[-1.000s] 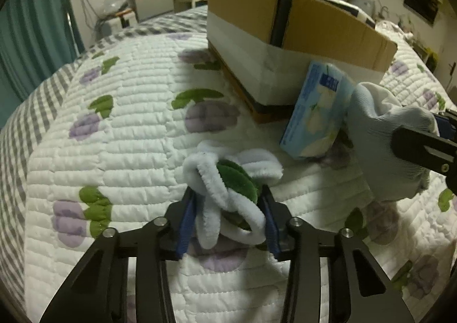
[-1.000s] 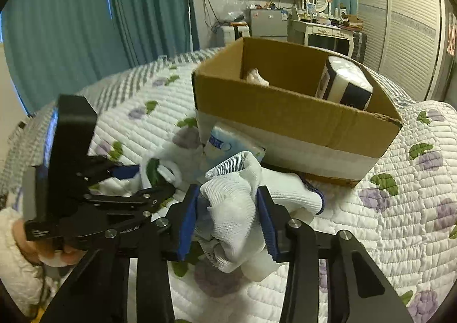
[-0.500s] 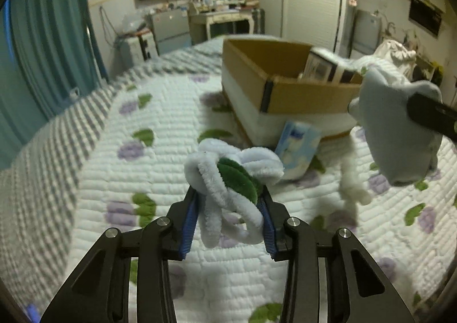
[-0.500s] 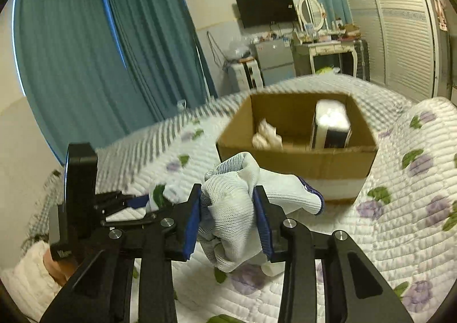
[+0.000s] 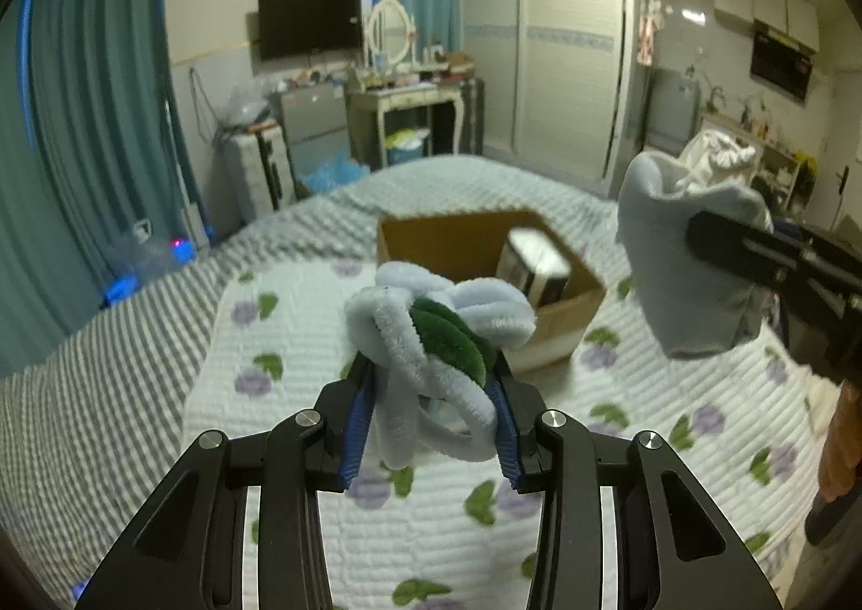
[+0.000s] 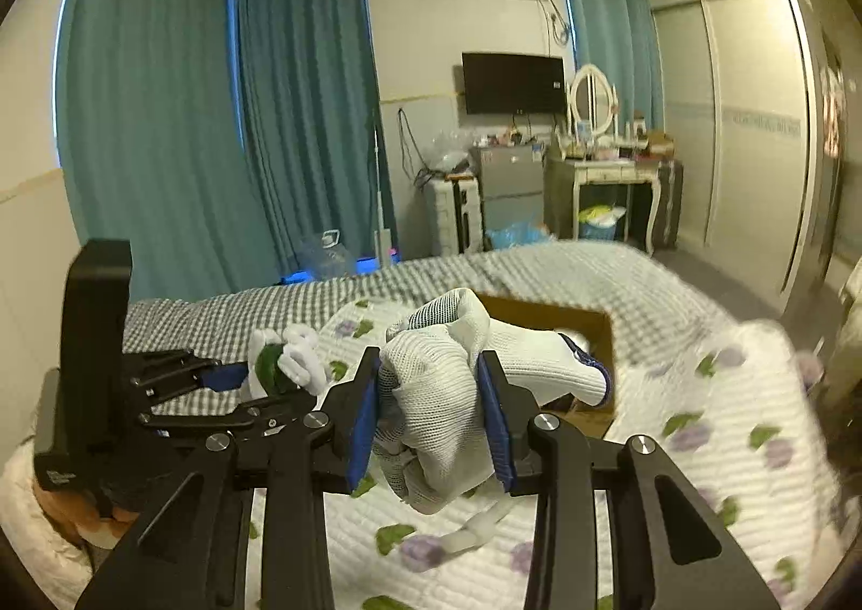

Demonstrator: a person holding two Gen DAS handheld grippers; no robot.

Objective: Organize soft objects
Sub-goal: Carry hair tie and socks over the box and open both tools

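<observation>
While both tilt downward, left claw [image 5: 431,410] grips chenille flower [image 5: 436,340], right claw [image 6: 431,421] glove [image 6: 431,394].

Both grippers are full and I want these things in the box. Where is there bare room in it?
Inside the cardboard box, the floor left of the white-and-dark package, toward the far wall, looks bare. The right side is crowded by that package. The near part is hidden behind the fuzzy flower.

The left tongs [image 5: 431,427] are showing 2 black fingers with blue pads [image 5: 357,427] and silver screws; the right tongs [image 6: 431,427] are looking the same.
</observation>
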